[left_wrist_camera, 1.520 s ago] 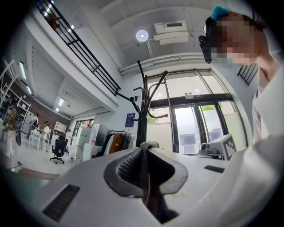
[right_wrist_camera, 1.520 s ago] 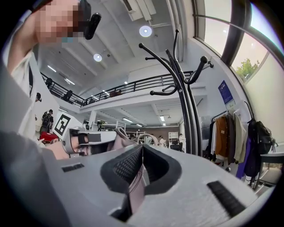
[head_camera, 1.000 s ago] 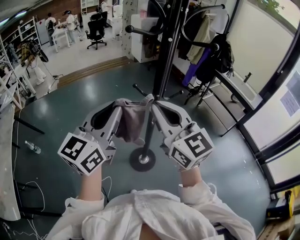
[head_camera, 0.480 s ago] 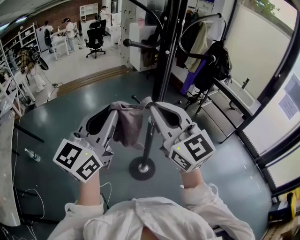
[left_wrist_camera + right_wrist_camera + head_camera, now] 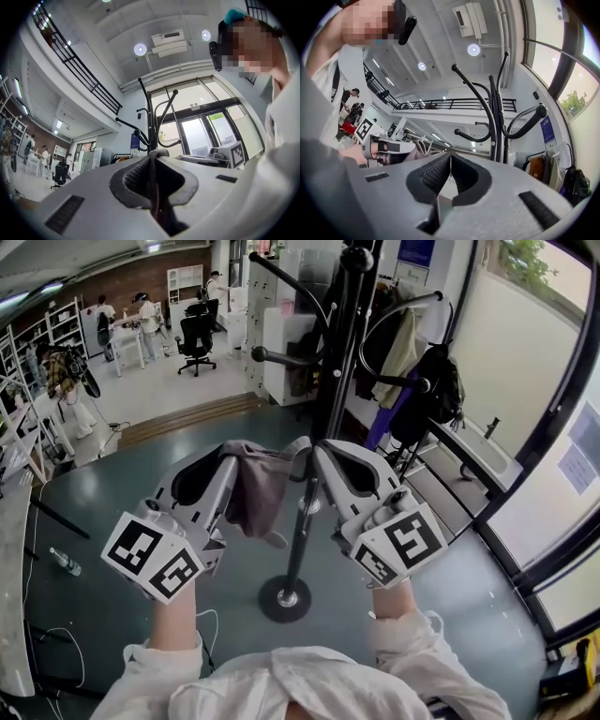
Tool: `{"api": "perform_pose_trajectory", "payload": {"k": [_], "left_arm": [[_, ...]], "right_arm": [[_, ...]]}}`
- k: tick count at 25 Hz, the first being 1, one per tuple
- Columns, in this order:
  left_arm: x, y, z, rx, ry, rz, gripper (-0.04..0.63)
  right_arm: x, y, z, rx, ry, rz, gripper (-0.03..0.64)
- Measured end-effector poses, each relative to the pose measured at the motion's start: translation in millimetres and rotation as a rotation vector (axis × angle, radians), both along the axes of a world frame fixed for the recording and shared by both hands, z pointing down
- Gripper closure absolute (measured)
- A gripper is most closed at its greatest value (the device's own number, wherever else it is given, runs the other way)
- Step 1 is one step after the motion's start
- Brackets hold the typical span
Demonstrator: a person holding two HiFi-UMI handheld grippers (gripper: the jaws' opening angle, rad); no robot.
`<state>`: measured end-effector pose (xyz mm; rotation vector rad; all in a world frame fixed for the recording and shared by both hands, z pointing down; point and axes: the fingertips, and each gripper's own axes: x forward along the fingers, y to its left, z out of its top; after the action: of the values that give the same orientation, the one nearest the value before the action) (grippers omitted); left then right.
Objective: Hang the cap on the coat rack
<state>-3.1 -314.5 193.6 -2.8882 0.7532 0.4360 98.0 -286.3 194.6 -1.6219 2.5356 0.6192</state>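
A grey-brown cap hangs stretched between my two grippers at chest height in the head view. The left gripper is shut on its left side, and dark fabric shows pinched between those pads. The right gripper is shut on the cap's right corner. Just beyond the grippers stands the black coat rack, its round base on the floor below. Its curved hooks rise ahead of the right gripper, and the hooks also show over the left jaws. The right gripper view shows the cap at left.
A second rack with hanging clothes and a dark bag stands at the back right, beside a glass wall. An office chair and people are far back left. A bottle lies on the floor at left.
Both grippers, still gripping the cap, have stayed close to the rack's pole. The head view has tilted up, so the rack's upper hooks and top are now in view.
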Motion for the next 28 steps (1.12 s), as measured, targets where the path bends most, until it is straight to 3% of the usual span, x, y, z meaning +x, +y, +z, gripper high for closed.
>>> {"api": "perform_pose_trajectory", "payload": {"k": [17, 28], "left_arm": [[5.0, -0.7, -60.0, 0.172, -0.011, -0.032, 0.565], [-3.7, -16.1, -86.7, 0.218, -0.026, -0.095, 0.565]], "right_arm": [[17.9, 7.0, -87.6, 0.215, 0.02, 0.021, 0.612], [15.8, -0.3, -104.9, 0.249, 0.032, 0.007, 0.612]]}}
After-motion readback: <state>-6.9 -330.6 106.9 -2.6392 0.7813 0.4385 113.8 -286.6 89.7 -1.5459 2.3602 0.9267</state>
